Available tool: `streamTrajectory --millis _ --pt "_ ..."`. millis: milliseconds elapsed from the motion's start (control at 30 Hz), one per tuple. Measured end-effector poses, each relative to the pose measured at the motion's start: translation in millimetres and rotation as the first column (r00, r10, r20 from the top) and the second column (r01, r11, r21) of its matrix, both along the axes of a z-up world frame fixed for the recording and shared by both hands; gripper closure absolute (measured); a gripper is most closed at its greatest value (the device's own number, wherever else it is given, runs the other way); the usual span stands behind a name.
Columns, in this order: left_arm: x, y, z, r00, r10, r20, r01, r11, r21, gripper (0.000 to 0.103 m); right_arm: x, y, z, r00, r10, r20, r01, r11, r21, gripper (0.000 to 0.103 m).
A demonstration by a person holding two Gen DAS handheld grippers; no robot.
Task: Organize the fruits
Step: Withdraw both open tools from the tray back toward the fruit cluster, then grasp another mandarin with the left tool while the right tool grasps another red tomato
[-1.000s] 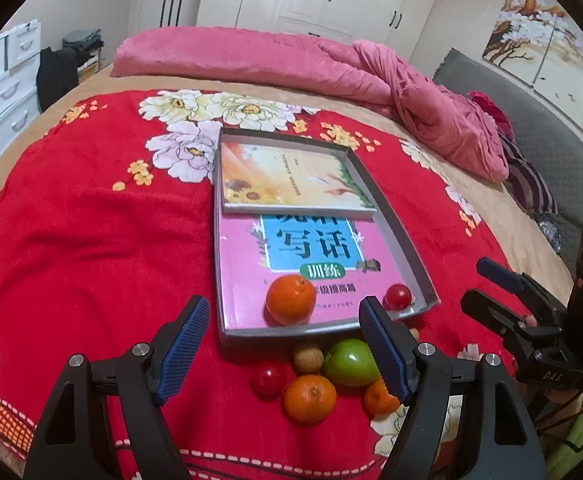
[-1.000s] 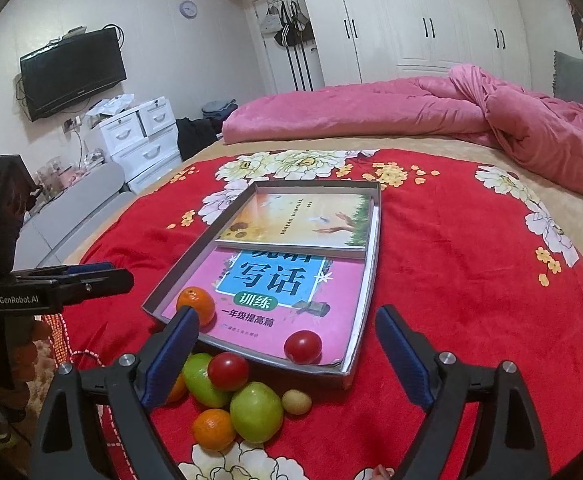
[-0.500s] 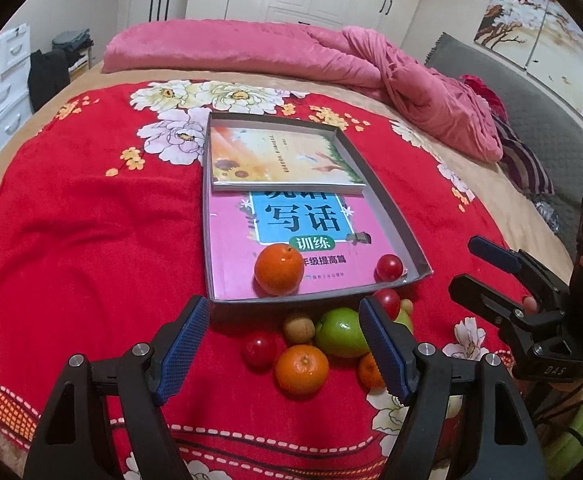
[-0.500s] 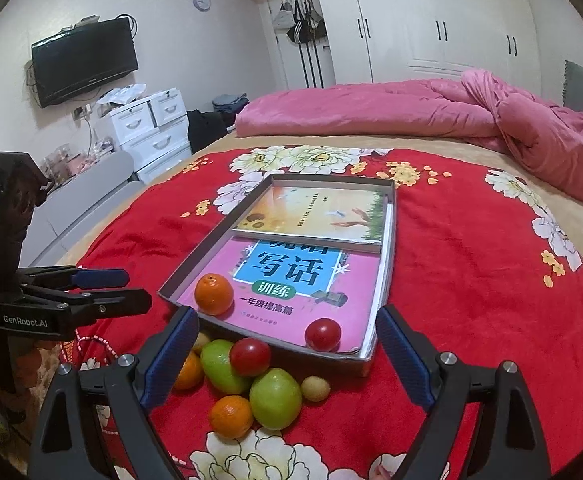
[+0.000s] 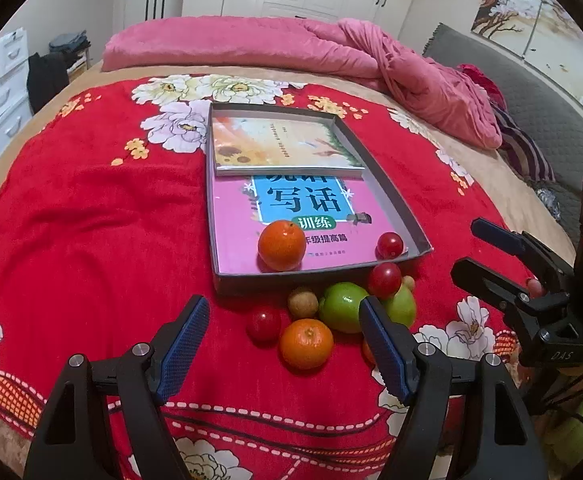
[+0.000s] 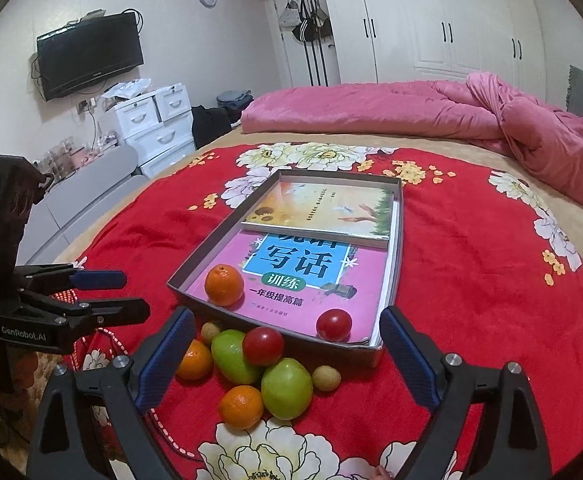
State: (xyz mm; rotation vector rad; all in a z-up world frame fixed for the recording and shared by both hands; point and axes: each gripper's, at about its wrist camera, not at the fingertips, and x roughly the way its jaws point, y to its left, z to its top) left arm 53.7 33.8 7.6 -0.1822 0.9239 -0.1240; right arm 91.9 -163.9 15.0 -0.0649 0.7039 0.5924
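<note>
A grey tray [image 5: 395,204] holds two books, an orange [image 5: 282,245] and a red tomato [image 5: 390,245]. In front of the tray, loose fruit lies in a pile on the red blanket: two green apples [image 5: 343,306], oranges [image 5: 306,343], tomatoes [image 5: 263,322] and a longan [image 5: 302,302]. My left gripper [image 5: 283,312] hovers open over the pile's left side, touching nothing. My right gripper [image 6: 285,316] hangs over the pile [image 6: 286,388] with its jaws opening and nothing pressed between them. Each gripper shows in the other's view: the left gripper [image 6: 129,296] and the right gripper [image 5: 475,252].
A red flowered blanket [image 5: 91,220] covers the bed, with a pink duvet [image 5: 331,48] bunched at the far end. White drawers [image 6: 151,120], a wall TV [image 6: 89,58] and wardrobes [image 6: 431,20] stand beyond. The bed's near edge runs just below the fruit.
In the left wrist view the tray and pile now sit higher, with more of the pile between the fingers. The right gripper's jaws have spread slightly. No fruit has moved.
</note>
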Motion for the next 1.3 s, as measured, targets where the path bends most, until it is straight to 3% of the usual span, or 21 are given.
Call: streamTrajectory --millis 700,1300 --pt "-6 -18 -28 0.991 -0.07 -0.118 0.072 0.997 0.011 0.025 -10 8 -4 0.999 0.023 -0.022 -0.024 0.999 -0.038 0.009" --pt "0 -20 -54 0.979 -0.064 -0.195 0.063 0.998 -0.011 0.025 -9 22 -26 0.994 0.044 -0.104 -0.056 0.992 -0.117 0.009"
